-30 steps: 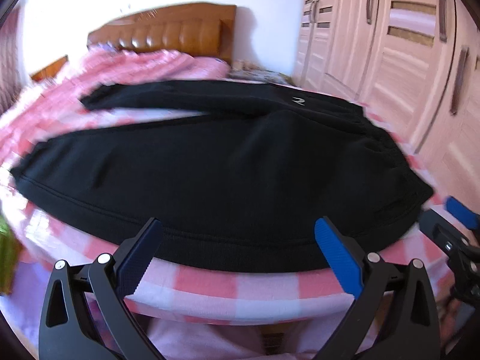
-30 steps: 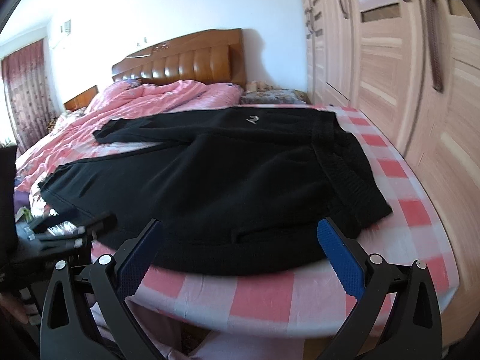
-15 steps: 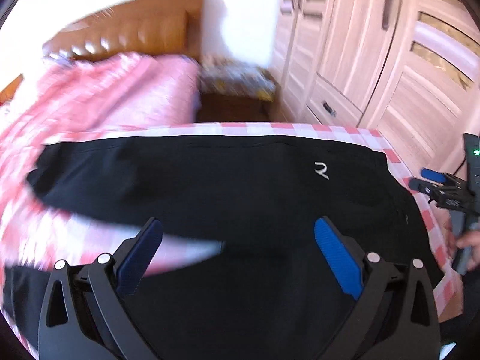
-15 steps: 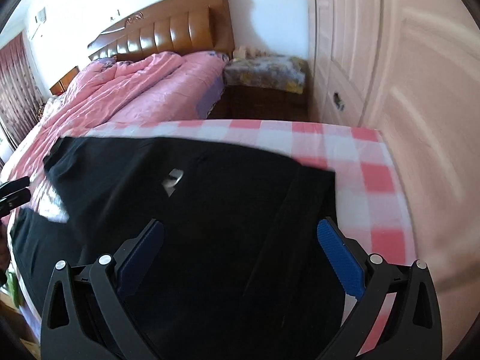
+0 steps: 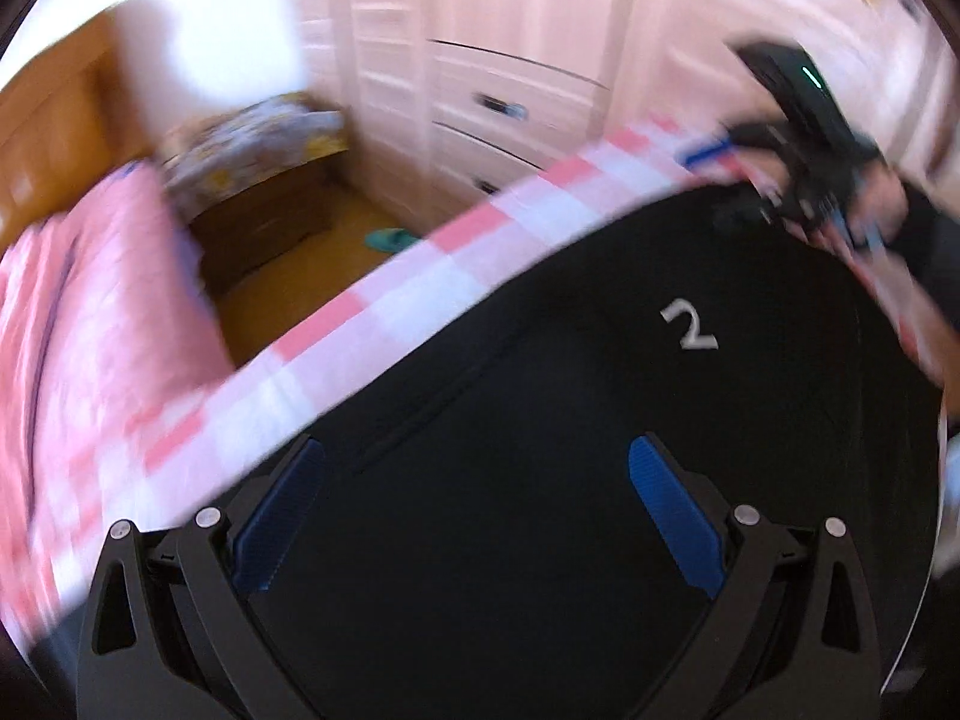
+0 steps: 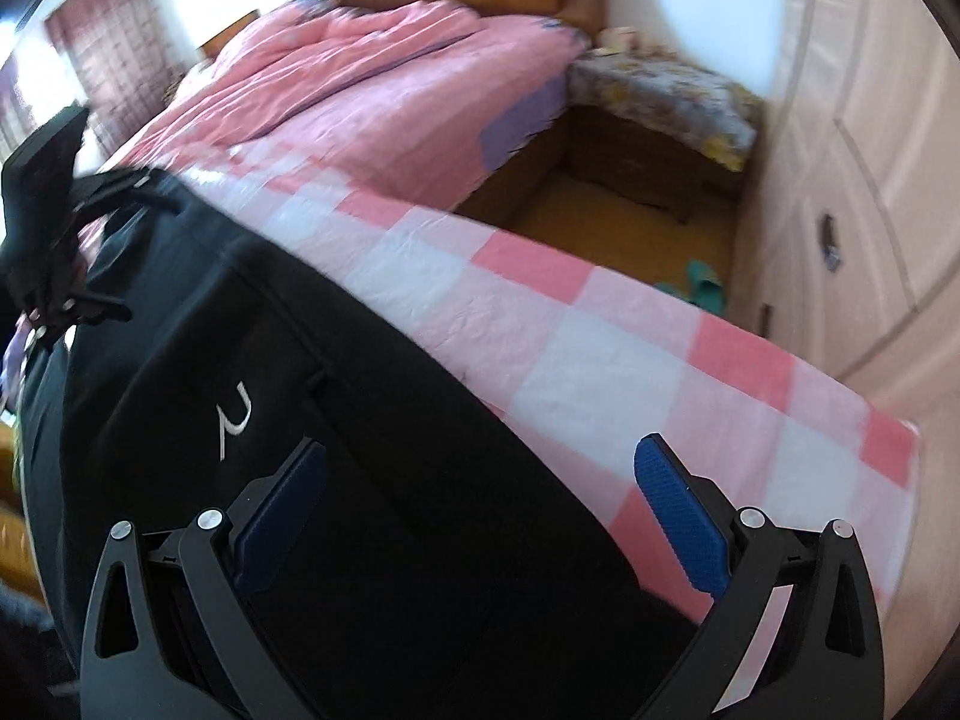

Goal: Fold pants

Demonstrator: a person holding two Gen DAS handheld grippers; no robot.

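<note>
Black pants [image 5: 540, 420] with a small white logo [image 5: 690, 327] lie flat on a pink-and-white checked sheet [image 5: 420, 276]. My left gripper [image 5: 474, 510] is open and empty, low over the far leg of the pants near their far edge. My right gripper [image 6: 480, 510] is open and empty over the pants [image 6: 360, 480] at their far edge, near the waist end; the logo [image 6: 231, 420] lies to its left. Each gripper shows in the other's view, the right one [image 5: 798, 180] at upper right, the left one [image 6: 54, 252] at far left.
Beyond the sheet's far edge [image 6: 660, 360] is a gap with wooden floor and green slippers [image 6: 702, 291]. A nightstand with a floral cover [image 6: 660, 96] stands behind. A bed with a pink quilt [image 6: 360, 72] lies to the left, a pale wardrobe [image 6: 858, 150] to the right.
Both grippers have moved forward over the pants and tilted down, from the near edge of the bed to the far edge. Both stay open.
</note>
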